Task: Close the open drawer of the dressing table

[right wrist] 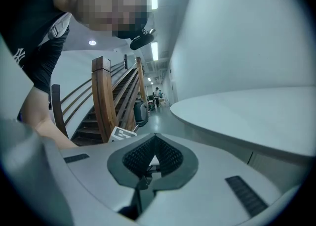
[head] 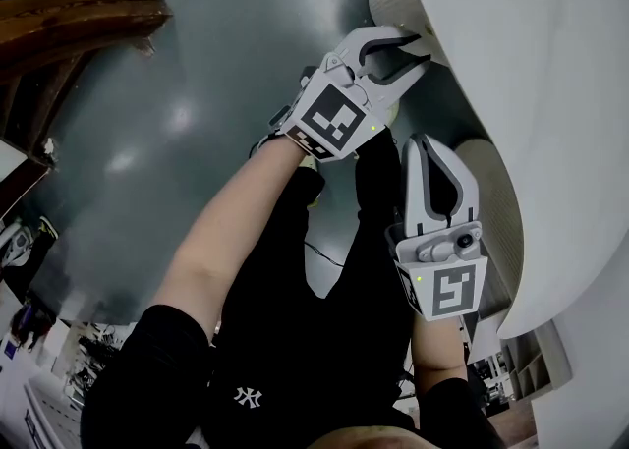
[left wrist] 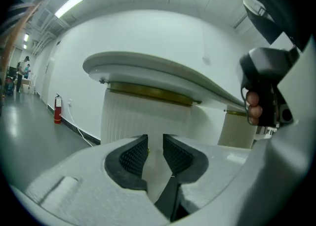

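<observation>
Two claws are in play, and the left claw (head: 421, 52) is the better placed. Its jaws stand a little apart with nothing between them, aimed straight at the ribbed front (left wrist: 143, 118) under the top of the table (head: 550, 93), which lies near and dead ahead. The right claw (head: 429, 145) has its jaws together and empty; it points along the table's edge, with the top off to its right. I can't pick out the open drawer itself. I judge a forward push from the left would shut it.
</observation>
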The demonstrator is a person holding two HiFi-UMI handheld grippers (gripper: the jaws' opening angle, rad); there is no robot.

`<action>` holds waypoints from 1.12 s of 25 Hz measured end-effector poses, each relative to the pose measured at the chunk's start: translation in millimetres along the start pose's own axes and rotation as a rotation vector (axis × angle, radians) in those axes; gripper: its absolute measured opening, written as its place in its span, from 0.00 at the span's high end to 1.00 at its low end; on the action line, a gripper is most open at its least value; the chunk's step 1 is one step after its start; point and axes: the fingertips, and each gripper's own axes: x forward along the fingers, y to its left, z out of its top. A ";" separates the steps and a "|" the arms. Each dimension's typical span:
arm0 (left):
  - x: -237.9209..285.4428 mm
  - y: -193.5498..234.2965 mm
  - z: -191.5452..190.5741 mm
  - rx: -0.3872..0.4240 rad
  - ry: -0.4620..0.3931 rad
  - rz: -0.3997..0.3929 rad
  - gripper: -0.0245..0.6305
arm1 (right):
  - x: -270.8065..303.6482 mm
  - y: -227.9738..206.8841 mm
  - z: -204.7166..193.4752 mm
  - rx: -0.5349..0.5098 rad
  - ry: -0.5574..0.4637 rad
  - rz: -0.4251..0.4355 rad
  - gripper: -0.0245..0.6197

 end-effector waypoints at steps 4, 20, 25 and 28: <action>-31.8 -10.5 22.3 -0.037 0.009 0.014 0.85 | -8.5 9.0 16.7 0.031 0.002 -0.024 0.94; -128.7 -59.7 179.9 -0.011 -0.037 0.074 0.95 | -48.7 38.8 143.6 0.016 -0.085 -0.057 0.94; -157.5 -76.5 239.6 0.000 -0.070 0.091 0.95 | -61.7 50.1 190.9 0.025 -0.116 -0.036 0.94; -172.7 -78.7 267.4 -0.003 -0.074 0.108 0.95 | -65.6 56.3 216.7 0.022 -0.131 -0.031 0.94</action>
